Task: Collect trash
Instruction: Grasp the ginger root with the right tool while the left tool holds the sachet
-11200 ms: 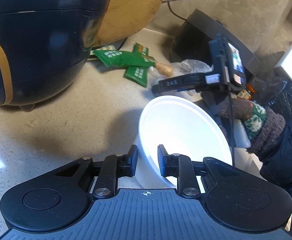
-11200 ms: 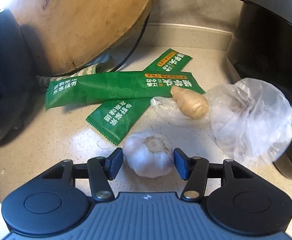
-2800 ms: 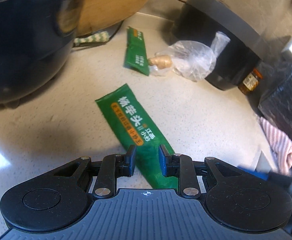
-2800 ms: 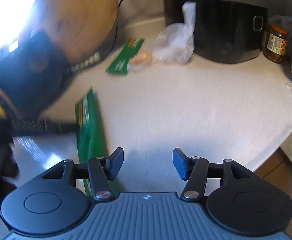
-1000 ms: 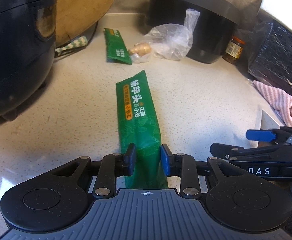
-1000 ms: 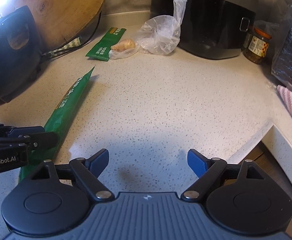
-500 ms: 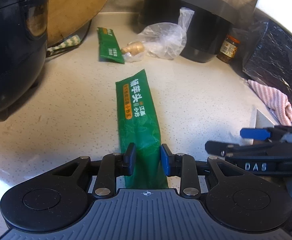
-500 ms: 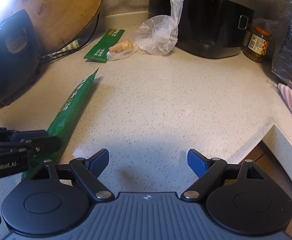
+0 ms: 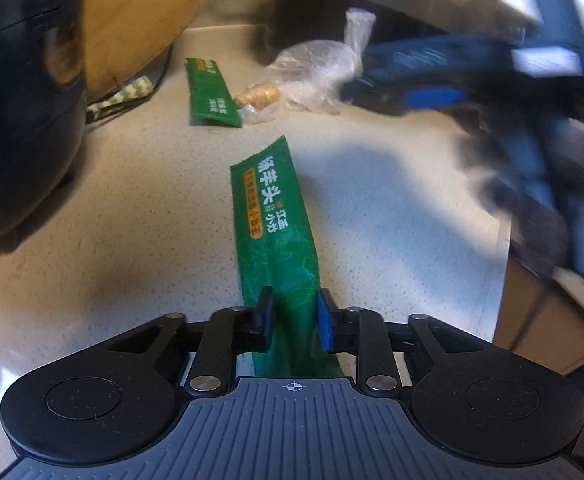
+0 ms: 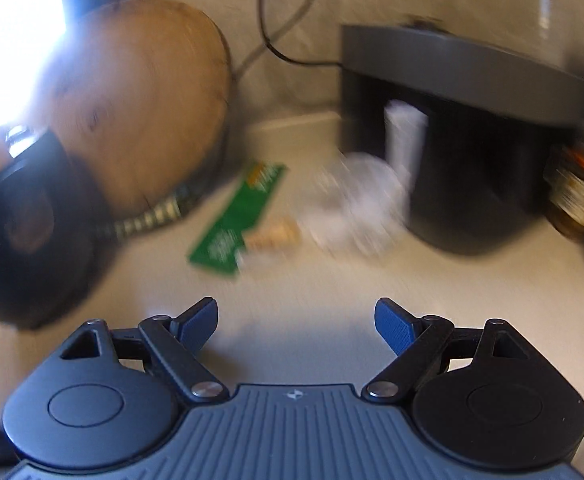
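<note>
My left gripper [image 9: 291,319] is closing on the near end of the green wrapper [image 9: 274,236] between its jaws. My right gripper [image 10: 296,322], wide open and empty, faces a second wrapper [image 10: 238,220] ahead, probably its next pickup.

The left gripper [image 9: 291,315] points down at the table, its jaws closing on a long green packet [image 9: 276,240] between them. The right gripper [image 10: 296,322], blurred, stands wide with nothing between its jaws.
</note>
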Demonstrator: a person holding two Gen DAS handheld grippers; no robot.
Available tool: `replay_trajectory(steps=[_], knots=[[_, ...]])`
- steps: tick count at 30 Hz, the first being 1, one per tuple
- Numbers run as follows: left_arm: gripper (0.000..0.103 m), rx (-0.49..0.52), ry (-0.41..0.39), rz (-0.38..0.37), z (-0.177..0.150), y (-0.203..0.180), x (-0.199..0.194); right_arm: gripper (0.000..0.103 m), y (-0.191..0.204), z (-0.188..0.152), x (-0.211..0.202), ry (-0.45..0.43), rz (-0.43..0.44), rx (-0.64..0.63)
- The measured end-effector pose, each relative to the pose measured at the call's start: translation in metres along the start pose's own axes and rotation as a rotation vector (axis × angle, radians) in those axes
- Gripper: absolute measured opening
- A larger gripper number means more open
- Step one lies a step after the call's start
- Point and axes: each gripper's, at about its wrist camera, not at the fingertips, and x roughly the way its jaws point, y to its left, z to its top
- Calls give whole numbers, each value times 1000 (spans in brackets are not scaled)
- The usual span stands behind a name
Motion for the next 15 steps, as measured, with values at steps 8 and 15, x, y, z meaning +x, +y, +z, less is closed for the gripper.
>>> replay_trajectory(steps=[8,15], knots=[[13,-54,-91,84,-1,10,-31,84,19,41,114,21,48,-37],[12,-128,-161,112,-11,28,-60,61,27,38,154,112,-29,-91]])
